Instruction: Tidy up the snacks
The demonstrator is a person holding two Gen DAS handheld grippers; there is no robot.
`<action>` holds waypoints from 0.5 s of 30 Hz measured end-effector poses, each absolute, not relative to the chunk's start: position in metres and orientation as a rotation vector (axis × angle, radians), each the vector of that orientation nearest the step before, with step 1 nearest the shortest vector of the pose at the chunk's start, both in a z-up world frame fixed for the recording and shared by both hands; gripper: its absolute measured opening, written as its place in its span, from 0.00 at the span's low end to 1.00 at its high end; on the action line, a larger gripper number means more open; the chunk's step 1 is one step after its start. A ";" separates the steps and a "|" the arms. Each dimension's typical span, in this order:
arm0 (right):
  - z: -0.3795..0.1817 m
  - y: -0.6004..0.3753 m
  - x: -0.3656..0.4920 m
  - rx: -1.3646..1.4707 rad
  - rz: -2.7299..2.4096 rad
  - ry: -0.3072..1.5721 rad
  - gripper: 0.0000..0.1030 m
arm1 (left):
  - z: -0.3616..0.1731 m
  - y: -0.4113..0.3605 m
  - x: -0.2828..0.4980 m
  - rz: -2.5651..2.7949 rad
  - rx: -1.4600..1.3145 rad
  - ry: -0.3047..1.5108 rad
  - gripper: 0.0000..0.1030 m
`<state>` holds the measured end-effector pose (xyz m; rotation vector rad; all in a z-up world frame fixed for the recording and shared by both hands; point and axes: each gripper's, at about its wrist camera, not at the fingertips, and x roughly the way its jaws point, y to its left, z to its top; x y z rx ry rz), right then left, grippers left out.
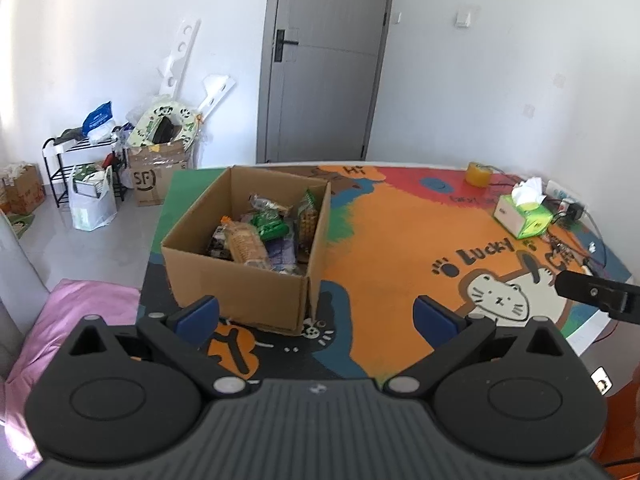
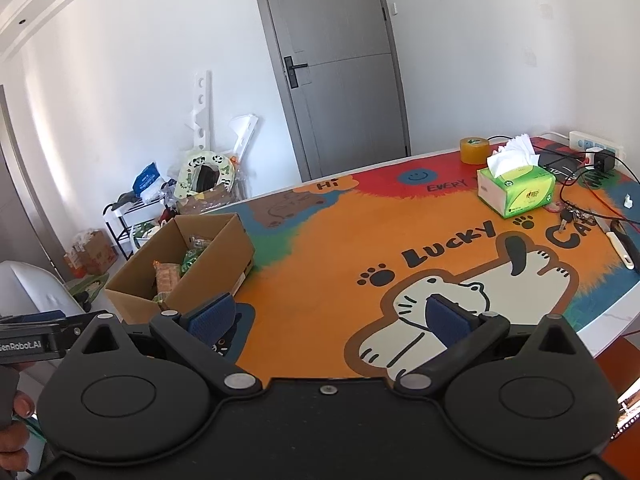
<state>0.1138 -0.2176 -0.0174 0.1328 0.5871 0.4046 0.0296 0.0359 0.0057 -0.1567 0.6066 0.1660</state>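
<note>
An open cardboard box [image 1: 236, 280] stands on the left part of the colourful table mat [image 1: 400, 240]. Inside it lie several snack packets [image 1: 260, 236], among them a brown biscuit pack and green wrappers. My left gripper [image 1: 316, 314] is open just in front of the box's near corner, nothing between its blue pads. In the right wrist view the same box [image 2: 208, 264] sits to the left, with the snack packets [image 2: 170, 276] partly visible. My right gripper [image 2: 330, 318] hovers open over the cat drawing, holding nothing.
A green tissue box [image 2: 516, 190], a roll of tape [image 2: 474, 150], a power strip with cables [image 2: 596, 148], keys and a knife [image 2: 620, 246] lie at the table's right side. A pink cushion [image 1: 68, 320] lies left of the table; a rack, bags and cartons stand by the wall near a grey door.
</note>
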 end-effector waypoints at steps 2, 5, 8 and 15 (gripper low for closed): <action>-0.018 -0.218 0.115 0.156 0.425 0.607 1.00 | 0.005 0.037 0.029 0.166 -0.163 0.609 0.99; -0.017 -0.217 0.114 0.156 0.434 0.608 1.00 | 0.005 0.037 0.028 0.167 -0.159 0.608 0.99; -0.016 -0.217 0.112 0.156 0.441 0.601 1.00 | 0.005 0.038 0.028 0.169 -0.157 0.607 0.99; -0.015 -0.215 0.111 0.143 0.433 0.599 1.00 | 0.005 0.037 0.028 0.164 -0.146 0.608 0.99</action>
